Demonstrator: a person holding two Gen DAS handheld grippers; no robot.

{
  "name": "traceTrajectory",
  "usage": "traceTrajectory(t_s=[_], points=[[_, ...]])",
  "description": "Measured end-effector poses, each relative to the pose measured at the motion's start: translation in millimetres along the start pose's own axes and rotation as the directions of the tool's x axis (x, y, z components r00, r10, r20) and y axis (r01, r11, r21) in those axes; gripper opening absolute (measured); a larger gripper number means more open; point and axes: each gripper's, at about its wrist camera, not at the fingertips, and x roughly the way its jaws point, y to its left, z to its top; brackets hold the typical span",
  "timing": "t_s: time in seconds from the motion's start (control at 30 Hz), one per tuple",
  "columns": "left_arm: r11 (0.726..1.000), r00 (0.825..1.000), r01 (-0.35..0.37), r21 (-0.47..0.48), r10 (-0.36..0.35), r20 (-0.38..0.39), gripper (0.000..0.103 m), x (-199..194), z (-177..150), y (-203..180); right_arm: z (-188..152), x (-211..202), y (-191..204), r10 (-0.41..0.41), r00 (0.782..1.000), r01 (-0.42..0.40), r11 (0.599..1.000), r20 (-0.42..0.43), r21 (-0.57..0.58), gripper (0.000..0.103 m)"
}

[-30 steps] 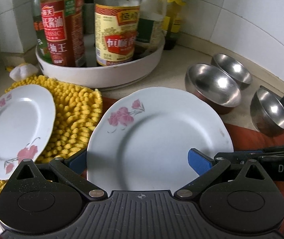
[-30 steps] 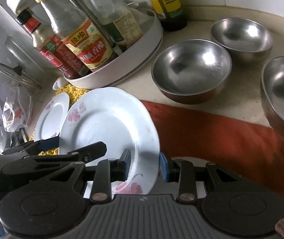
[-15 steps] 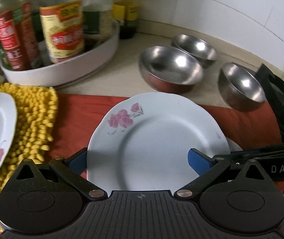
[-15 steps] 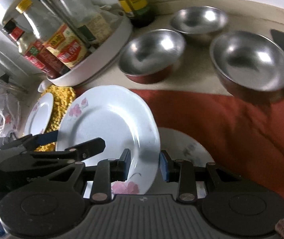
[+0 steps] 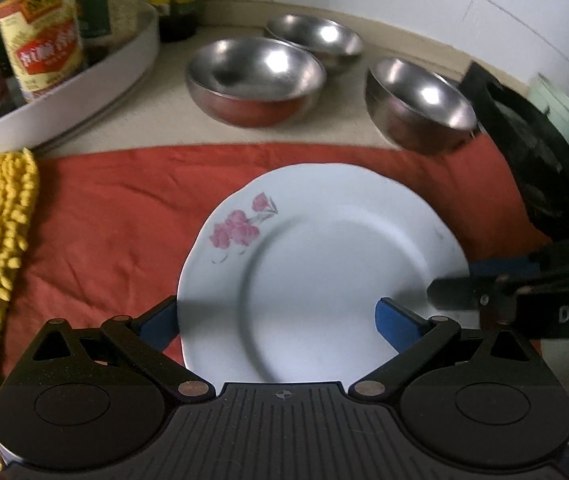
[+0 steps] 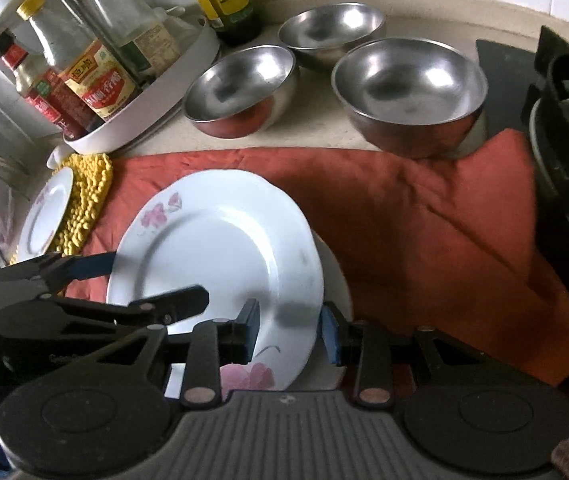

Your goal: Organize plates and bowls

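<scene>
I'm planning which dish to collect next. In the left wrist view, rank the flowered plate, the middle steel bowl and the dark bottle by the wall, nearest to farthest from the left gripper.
1. Flowered plate, between the left gripper jaws.
2. Middle steel bowl, ahead on the counter.
3. Dark bottle, far back-left at the wall.

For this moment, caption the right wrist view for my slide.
Both tools carry a floral plate over a red cloth, three steel bowls behind.
</scene>
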Motion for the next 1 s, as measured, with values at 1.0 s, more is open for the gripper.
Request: traceTrajectory(t_s=[1.0], points=[[0.992, 0.999, -0.042, -0.123, 0.04, -0.017, 0.099, -3.2, -5.7, 27.5, -4.4, 12.6, 9.0, 0.112, 0.989, -0.117, 0.992, -0.095, -0.047, 0.051]])
